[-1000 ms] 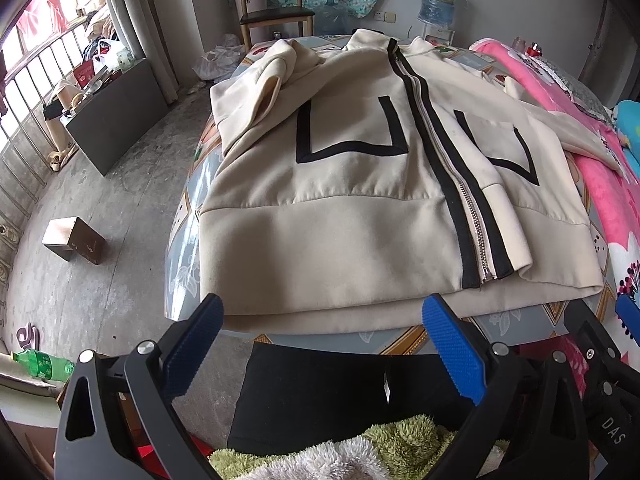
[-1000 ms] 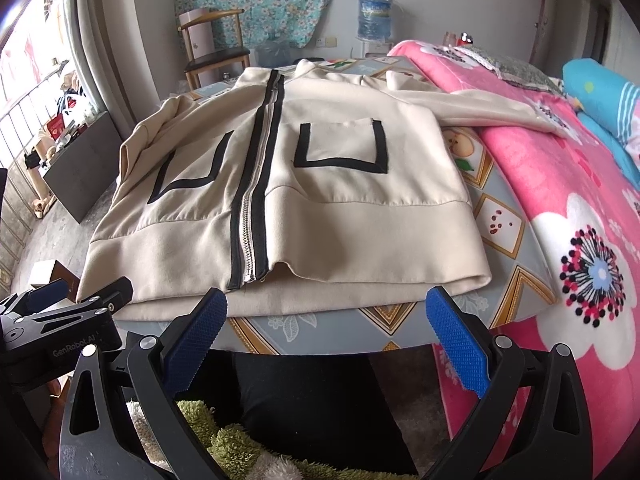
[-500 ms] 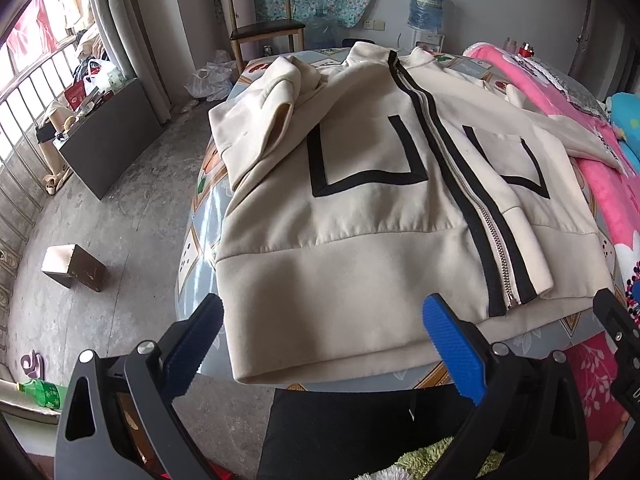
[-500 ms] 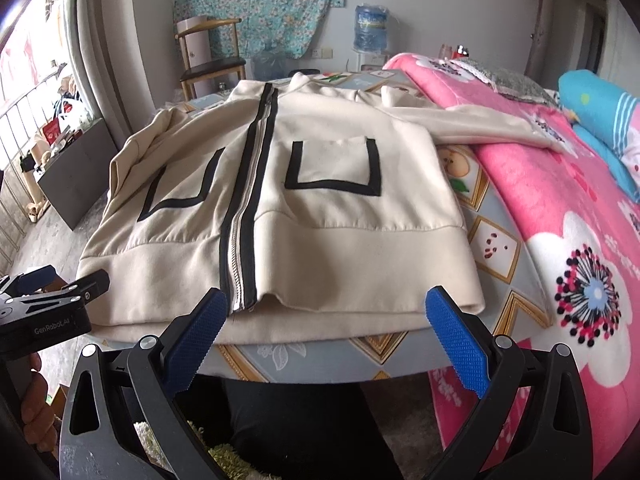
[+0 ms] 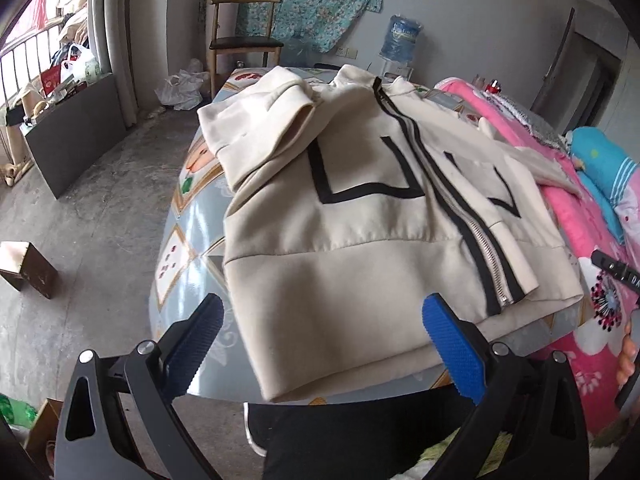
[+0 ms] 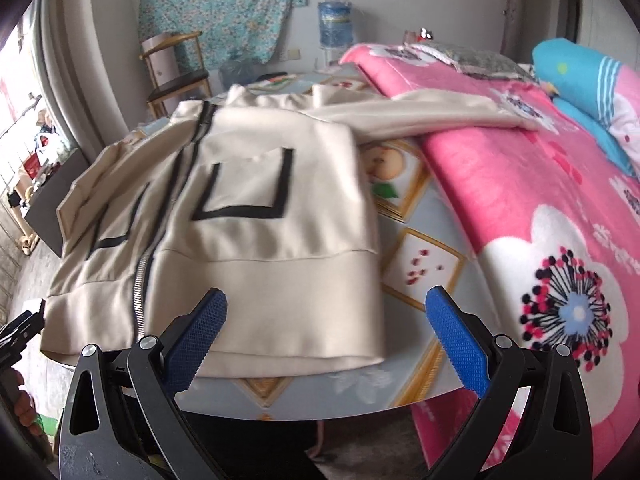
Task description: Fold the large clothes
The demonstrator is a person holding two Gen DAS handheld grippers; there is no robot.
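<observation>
A cream zip-up jacket [image 5: 360,216] with black stripes and black-trimmed pockets lies flat, front up, on a round table [image 5: 188,216]. Its left sleeve [image 5: 256,120] is bunched up at the far left. The other sleeve [image 6: 432,118] stretches out onto the pink blanket. My left gripper [image 5: 322,344] is open, its blue pads just above the near hem's left part. My right gripper [image 6: 326,336] is open too, above the jacket [image 6: 260,208] at its near right hem. Neither holds anything.
A pink flowered blanket [image 6: 540,208] covers the bed right of the table, with a blue pillow [image 6: 580,80] at its far end. A wooden chair [image 5: 240,40] and a water bottle [image 5: 400,38] stand behind. A small wooden box [image 5: 28,268] sits on the concrete floor at left.
Both grippers moved forward and up over the table edge, toward the jacket's hem. The left one shifted left, the right one shifted right. Both stayed open.
</observation>
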